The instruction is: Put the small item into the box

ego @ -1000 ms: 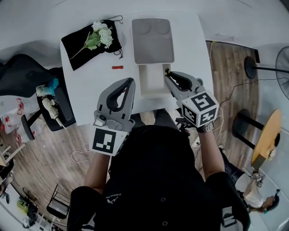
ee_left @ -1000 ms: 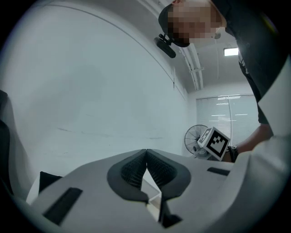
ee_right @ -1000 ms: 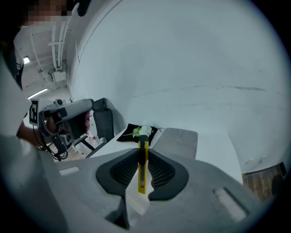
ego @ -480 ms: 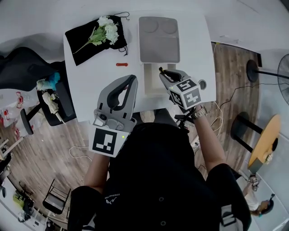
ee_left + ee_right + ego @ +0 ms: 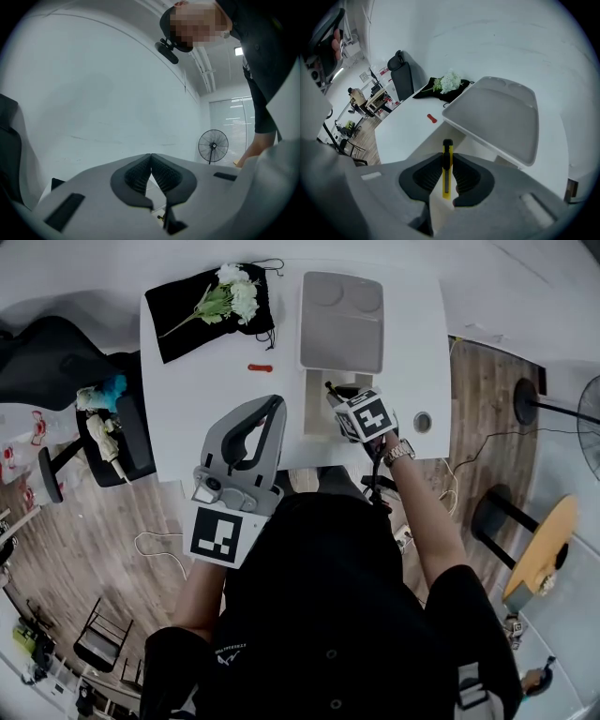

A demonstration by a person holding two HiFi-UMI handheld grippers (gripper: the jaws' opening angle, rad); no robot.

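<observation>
A white box (image 5: 317,407) stands open on the white table (image 5: 206,399), its lid (image 5: 341,322) laid back on the far side. My right gripper (image 5: 331,390) hangs over the box's opening, shut on a yellow utility knife (image 5: 447,168) that sticks up between the pads. The right gripper view shows the lid (image 5: 497,117) just ahead of the knife tip. A small red item (image 5: 260,367) lies on the table left of the box, also seen as a red item (image 5: 431,118) in the right gripper view. My left gripper (image 5: 271,406) is shut and empty, tilted upward near the table's front edge.
A black cloth bag (image 5: 192,310) with white flowers (image 5: 239,289) lies at the table's far left. A round cable hole (image 5: 422,421) sits at the right edge. A black office chair (image 5: 56,371) stands left of the table. A standing fan (image 5: 213,146) shows in the left gripper view.
My right gripper has moved left and forward with the knife, from beside the box's right edge to over its opening. The left gripper has stayed in place.
</observation>
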